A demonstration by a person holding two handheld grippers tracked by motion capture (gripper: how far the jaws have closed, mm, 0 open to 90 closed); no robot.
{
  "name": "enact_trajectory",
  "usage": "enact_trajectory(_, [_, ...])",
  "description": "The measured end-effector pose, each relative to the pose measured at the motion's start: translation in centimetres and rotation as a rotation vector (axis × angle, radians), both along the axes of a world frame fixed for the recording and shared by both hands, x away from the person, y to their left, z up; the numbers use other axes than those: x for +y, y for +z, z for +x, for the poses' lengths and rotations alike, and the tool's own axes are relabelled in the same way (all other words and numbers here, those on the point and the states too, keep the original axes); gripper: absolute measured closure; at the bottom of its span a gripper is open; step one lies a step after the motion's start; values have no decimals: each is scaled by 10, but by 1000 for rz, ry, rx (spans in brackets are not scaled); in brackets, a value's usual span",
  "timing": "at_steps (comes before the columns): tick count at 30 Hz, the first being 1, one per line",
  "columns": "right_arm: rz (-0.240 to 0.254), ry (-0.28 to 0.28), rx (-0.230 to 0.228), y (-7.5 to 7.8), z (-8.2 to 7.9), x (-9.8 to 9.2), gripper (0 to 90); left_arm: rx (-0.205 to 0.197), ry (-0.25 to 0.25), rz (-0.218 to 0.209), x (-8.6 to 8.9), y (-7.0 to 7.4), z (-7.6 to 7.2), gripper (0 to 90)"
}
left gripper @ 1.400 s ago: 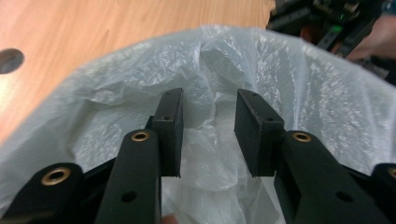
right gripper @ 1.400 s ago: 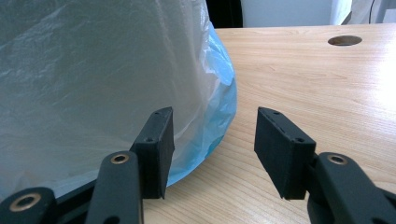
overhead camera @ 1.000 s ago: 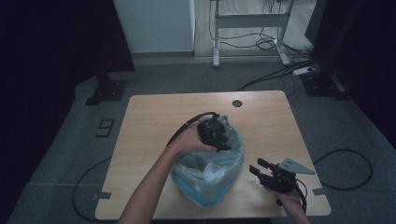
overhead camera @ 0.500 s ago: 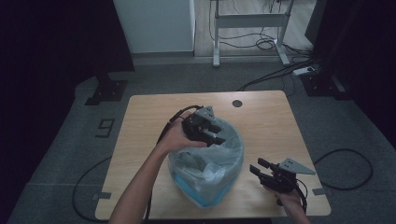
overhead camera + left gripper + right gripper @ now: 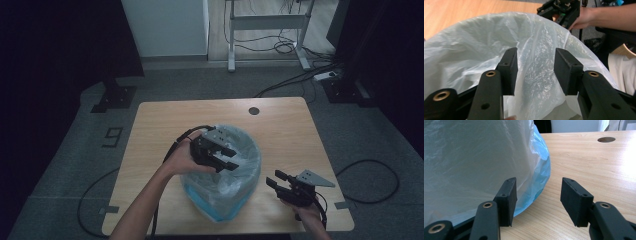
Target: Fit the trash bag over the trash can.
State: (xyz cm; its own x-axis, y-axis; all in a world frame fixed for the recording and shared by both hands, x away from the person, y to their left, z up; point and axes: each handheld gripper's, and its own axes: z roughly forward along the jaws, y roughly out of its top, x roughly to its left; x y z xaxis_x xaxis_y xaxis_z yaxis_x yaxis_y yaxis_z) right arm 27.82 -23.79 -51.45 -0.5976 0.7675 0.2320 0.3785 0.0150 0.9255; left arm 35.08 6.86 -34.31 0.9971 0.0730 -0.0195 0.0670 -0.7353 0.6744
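Translucent plastic bag (image 5: 225, 175) with blue underside, bulging near front edge of wooden table (image 5: 290, 130). Above its top, left gripper (image 5: 226, 161): jaws parted, just been narrowing a little, nothing pinched. Right of bag, right gripper (image 5: 272, 181): jaws spread, empty, low over table. Floor marking "9" (image 5: 114, 136).

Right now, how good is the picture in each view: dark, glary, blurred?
High view: dim, surroundings nearly black, plastic bag readable. Left gripper view: bright, jaws sharp, bag creases soft. Right gripper view: well lit, glare on the table at right.
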Motion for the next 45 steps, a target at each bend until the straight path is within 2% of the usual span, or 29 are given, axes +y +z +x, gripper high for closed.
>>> enact_trajectory(3, [-2,-2,3,-1,0,0,459,9,-12,46,-8,-7,0,593])
enact_trajectory(6, [-5,-1,3,-1,0,0,459,29,-28,120,-17,-11,0,679])
enact_trajectory(11, [-3,-1,3,-1,0,0,459,43,-35,186,-25,-14,-3,707])
enact_trajectory(14, [-5,1,0,0,0,0,459,46,-40,206,-29,-15,-4,701])
enact_trajectory(21, [-7,2,2,-1,0,0,459,49,-36,214,-30,-15,-3,644])
enact_trajectory(24, [-7,0,3,-1,0,0,459,34,-16,192,-26,-13,-3,579])
enact_trajectory(29, [-3,-5,-2,0,-1,-2,459,2,38,103,-9,0,-1,497])
enact_trajectory(34, [-2,-6,-1,1,-1,-2,458,-27,104,24,15,10,-1,462])
enact_trajectory(45, [-10,-7,1,0,0,0,451,-60,248,-97,68,7,-11,426])
